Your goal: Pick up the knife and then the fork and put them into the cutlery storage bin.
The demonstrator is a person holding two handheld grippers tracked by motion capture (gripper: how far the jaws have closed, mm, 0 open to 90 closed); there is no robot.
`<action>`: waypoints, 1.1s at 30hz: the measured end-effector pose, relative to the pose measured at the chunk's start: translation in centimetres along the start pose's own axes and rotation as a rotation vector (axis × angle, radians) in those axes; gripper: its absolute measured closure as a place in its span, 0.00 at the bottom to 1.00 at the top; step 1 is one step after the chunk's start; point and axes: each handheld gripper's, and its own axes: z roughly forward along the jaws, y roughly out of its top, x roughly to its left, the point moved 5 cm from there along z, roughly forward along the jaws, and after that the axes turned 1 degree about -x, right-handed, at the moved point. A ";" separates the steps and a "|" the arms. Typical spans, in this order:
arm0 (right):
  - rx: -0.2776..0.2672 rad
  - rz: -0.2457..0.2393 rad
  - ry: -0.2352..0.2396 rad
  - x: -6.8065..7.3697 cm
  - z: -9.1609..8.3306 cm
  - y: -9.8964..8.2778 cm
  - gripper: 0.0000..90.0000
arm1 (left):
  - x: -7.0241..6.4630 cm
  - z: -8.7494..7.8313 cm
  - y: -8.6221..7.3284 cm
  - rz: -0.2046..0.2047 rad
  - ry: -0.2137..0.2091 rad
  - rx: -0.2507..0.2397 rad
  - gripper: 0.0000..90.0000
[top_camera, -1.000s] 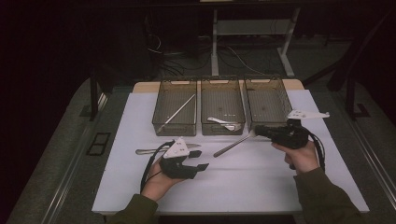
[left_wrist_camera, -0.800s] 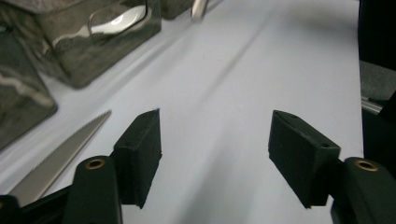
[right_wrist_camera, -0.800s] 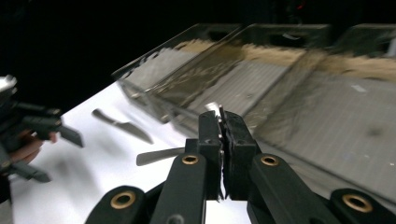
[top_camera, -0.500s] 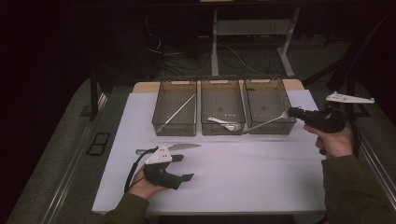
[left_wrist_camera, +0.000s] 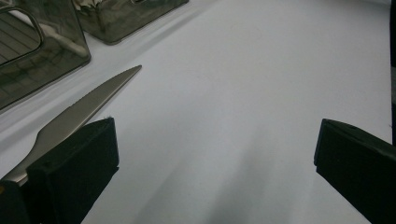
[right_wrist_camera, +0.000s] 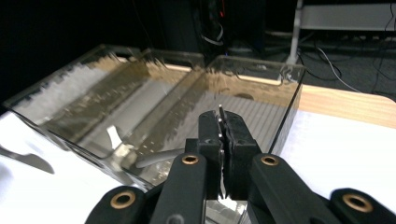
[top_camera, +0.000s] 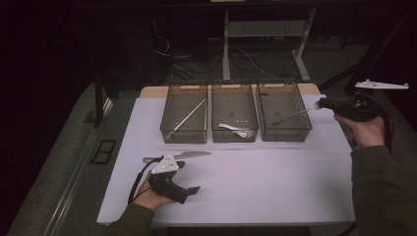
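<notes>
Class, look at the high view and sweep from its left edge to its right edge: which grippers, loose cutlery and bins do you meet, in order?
left gripper beside the knife on the table → left bin → middle bin → right bin → fork held over that bin → right gripper

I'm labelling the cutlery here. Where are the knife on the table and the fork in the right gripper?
knife (top_camera: pixel 189 154), high view, on its blade
fork (top_camera: pixel 295 114), high view, on its handle over the right-hand bin
</notes>
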 end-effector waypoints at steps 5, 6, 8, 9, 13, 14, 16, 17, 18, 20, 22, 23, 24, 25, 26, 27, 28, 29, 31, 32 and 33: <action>0.085 -0.020 -0.022 -0.4 2.4 -0.6 0.97 | 0.0 0.0 0.0 -0.005 -0.005 -0.002 0.00; 0.102 -0.019 -0.019 -0.4 2.8 -0.7 0.96 | 0.0 0.0 0.0 -0.004 -0.006 -0.003 0.00; 0.132 -0.028 -0.019 -0.5 3.4 -1.0 0.97 | 0.0 0.0 0.0 0.000 -0.007 0.000 0.00; 0.145 -0.027 -0.014 -0.5 3.7 -1.0 0.96 | 0.0 0.0 0.1 0.001 -0.008 0.000 0.00; 0.192 -0.029 0.011 -0.4 4.9 -1.2 0.97 | -0.1 0.1 0.1 0.004 -0.012 0.003 0.00; 0.204 -0.031 0.014 -0.4 5.2 -1.3 0.96 | -0.1 0.2 0.1 0.006 -0.014 0.006 0.00; 0.225 -0.033 0.021 -0.3 5.9 -1.4 0.96 | -0.2 0.2 0.0 0.009 -0.019 0.013 0.00; 0.232 -0.036 0.023 -0.3 6.3 -1.4 0.96 | -0.2 0.2 0.0 0.009 -0.021 0.013 0.00; 0.238 -0.034 0.025 -0.3 6.6 -1.5 0.96 | -0.2 0.2 0.1 0.008 -0.023 0.012 0.00; 0.238 -0.026 0.028 -0.3 7.1 -1.5 0.96 | -0.3 0.3 0.1 0.006 -0.026 0.011 0.00; 0.232 -0.015 0.028 -0.3 7.6 -1.3 0.96 | -0.3 0.3 0.1 0.008 -0.029 0.012 0.00; 0.231 -0.015 0.028 -0.4 7.8 -1.2 0.96 | -0.3 0.3 0.1 0.008 -0.031 0.013 0.00; 0.229 -0.016 0.022 -0.5 8.0 -1.1 0.96 | -0.2 0.4 0.1 0.007 -0.032 0.014 0.00; 0.231 -0.016 0.011 -0.6 8.4 -1.0 0.95 | -0.2 0.4 0.1 0.008 -0.033 0.016 0.00; 0.230 -0.021 -0.002 -0.7 8.7 -0.9 0.95 | -0.2 0.5 0.1 0.009 -0.033 0.017 0.00; 0.226 -0.020 -0.009 -0.7 9.1 -0.8 0.94 | -0.2 0.5 0.1 0.012 -0.035 0.020 0.00; 0.223 -0.019 -0.019 -0.8 9.5 -0.7 0.94 | -0.2 0.6 0.1 0.013 -0.036 0.019 0.00; 0.223 -0.018 -0.029 -0.9 9.9 -0.6 0.93 | -0.3 0.6 0.2 0.012 -0.037 0.019 0.00; 0.218 -0.010 -0.045 -1.1 10.8 -0.4 0.93 | -0.3 0.7 0.2 0.016 -0.040 0.022 0.00; 0.216 -0.009 -0.054 -1.2 11.2 -0.3 0.92 | -0.3 0.7 0.2 0.016 -0.042 0.022 0.00; 0.217 -0.015 -0.066 -1.3 11.6 -0.3 0.91 | -0.3 0.7 0.2 0.015 -0.043 0.022 0.00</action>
